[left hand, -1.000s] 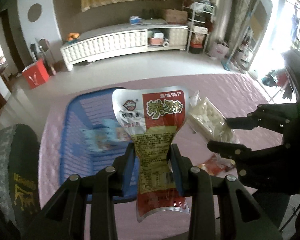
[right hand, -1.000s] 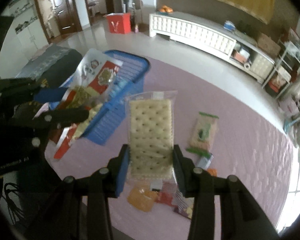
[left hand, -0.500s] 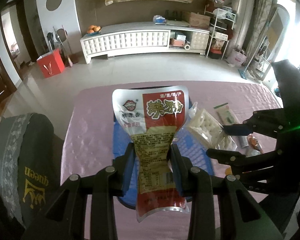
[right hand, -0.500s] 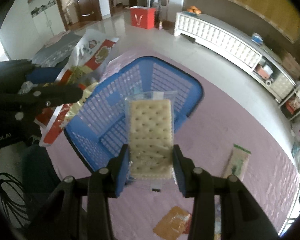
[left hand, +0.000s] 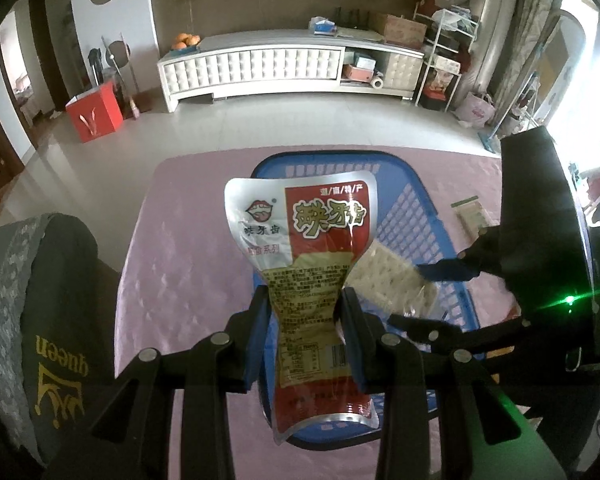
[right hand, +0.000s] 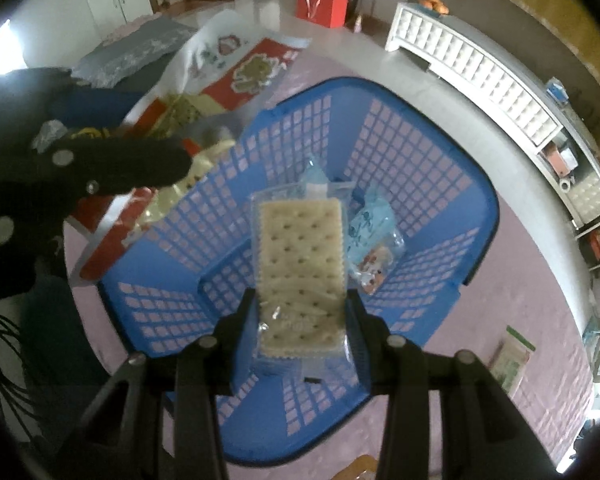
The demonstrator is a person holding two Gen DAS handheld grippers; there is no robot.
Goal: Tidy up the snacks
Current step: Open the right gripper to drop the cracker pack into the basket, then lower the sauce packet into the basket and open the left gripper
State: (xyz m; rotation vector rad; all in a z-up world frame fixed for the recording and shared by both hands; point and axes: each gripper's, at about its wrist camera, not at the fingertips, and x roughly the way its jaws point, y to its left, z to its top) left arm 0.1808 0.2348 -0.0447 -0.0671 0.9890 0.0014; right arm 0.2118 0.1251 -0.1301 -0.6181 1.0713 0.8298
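Observation:
My left gripper (left hand: pixel 303 312) is shut on a red and silver snack pouch (left hand: pixel 304 240) and holds it above the near rim of the blue basket (left hand: pixel 424 216). My right gripper (right hand: pixel 300 316) is shut on a clear cracker pack (right hand: pixel 300 264) and holds it over the inside of the blue basket (right hand: pixel 412 156). The right gripper with the crackers (left hand: pixel 392 280) shows at the right of the left wrist view. A light blue snack bag (right hand: pixel 370 228) lies inside the basket. The pouch (right hand: pixel 228 76) shows at the basket's left in the right wrist view.
The basket stands on a table with a pink cloth (left hand: pixel 188 240). A green-edged snack pack (right hand: pixel 512 356) lies on the cloth to the basket's right, also in the left wrist view (left hand: pixel 470 214). A dark cushion (left hand: pixel 32 320) is at the left.
Both grippers have moved over the basket with their packs. The right gripper has brought the crackers from the table's middle to above the basket's inside.

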